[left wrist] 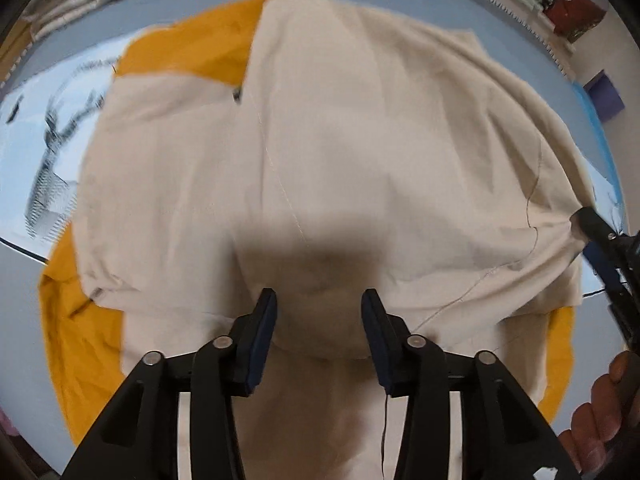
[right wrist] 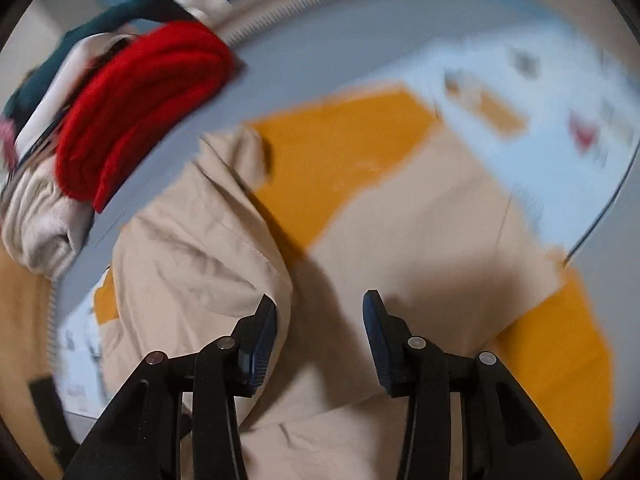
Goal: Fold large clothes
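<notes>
A large beige garment (left wrist: 340,140) with orange panels (left wrist: 192,56) lies spread on a pale blue printed sheet (left wrist: 36,128). My left gripper (left wrist: 319,308) hangs open just over its near middle, pointing steeply down, with nothing pinched between the pads. At the garment's right edge the cloth bunches toward a dark finger (left wrist: 592,224) of my right gripper. In the blurred right wrist view, my right gripper (right wrist: 319,312) is open above the beige cloth (right wrist: 192,248). A raised fold sits beside its left finger (right wrist: 260,344), and the orange panel (right wrist: 340,144) lies beyond.
A folded red garment (right wrist: 136,112) rests on a pile with pale cloth (right wrist: 44,216) and a teal piece (right wrist: 108,20) at the far edge. The person's hand (left wrist: 600,420) shows at lower right. A purple box (left wrist: 606,96) and clutter stand beyond the surface's ridged border.
</notes>
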`<move>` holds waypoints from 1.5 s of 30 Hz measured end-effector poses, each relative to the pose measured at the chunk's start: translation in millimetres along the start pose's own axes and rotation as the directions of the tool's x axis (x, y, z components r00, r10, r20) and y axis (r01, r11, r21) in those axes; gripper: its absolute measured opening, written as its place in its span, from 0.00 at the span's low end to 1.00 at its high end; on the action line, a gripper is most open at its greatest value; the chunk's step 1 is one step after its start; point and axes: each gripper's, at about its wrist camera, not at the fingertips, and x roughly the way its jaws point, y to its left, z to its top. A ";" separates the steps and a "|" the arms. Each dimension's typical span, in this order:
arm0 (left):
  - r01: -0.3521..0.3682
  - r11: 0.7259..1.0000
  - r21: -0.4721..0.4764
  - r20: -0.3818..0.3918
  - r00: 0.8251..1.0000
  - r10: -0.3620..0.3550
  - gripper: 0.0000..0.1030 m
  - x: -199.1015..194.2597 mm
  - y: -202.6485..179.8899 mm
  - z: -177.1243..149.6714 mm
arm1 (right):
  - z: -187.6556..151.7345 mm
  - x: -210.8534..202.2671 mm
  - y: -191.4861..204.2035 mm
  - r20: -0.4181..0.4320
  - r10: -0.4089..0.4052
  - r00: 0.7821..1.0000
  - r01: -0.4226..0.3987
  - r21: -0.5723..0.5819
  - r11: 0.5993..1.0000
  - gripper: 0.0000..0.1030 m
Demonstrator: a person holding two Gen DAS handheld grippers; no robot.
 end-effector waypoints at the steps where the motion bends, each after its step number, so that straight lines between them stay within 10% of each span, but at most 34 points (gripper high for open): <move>1: -0.026 0.999 0.022 0.021 0.999 0.025 0.47 -3.6 -1.3 0.2 | 0.7 -6.6 6.7 0.027 0.000 1.000 0.000 -0.021 1.000 0.44; 11: -0.031 0.999 -0.032 0.099 0.994 0.034 0.45 -20.1 23.7 -3.9 | 2.3 -17.2 -13.7 0.080 -0.094 0.992 0.090 0.053 0.995 0.49; 15: 0.013 0.999 -0.036 0.161 0.987 -0.007 0.45 -27.2 24.4 1.4 | 1.1 -33.3 25.6 0.184 0.051 0.982 -0.025 -0.144 0.989 0.49; 24: -0.006 0.993 -0.120 -0.027 1.000 0.002 0.38 18.6 26.0 -2.5 | -39.1 72.0 25.5 -0.276 0.024 0.961 -0.080 -0.192 0.978 0.49; 35: -0.026 0.997 -0.073 0.205 0.978 0.041 0.37 -66.2 9.8 9.1 | -6.2 -24.7 48.2 0.066 0.089 0.994 -0.070 -0.245 0.967 0.49; 45: -0.060 0.997 -0.045 0.496 0.865 0.074 0.33 -183.7 17.5 -16.8 | 6.3 -176.1 41.3 0.415 0.194 0.889 -0.070 -0.295 0.953 0.49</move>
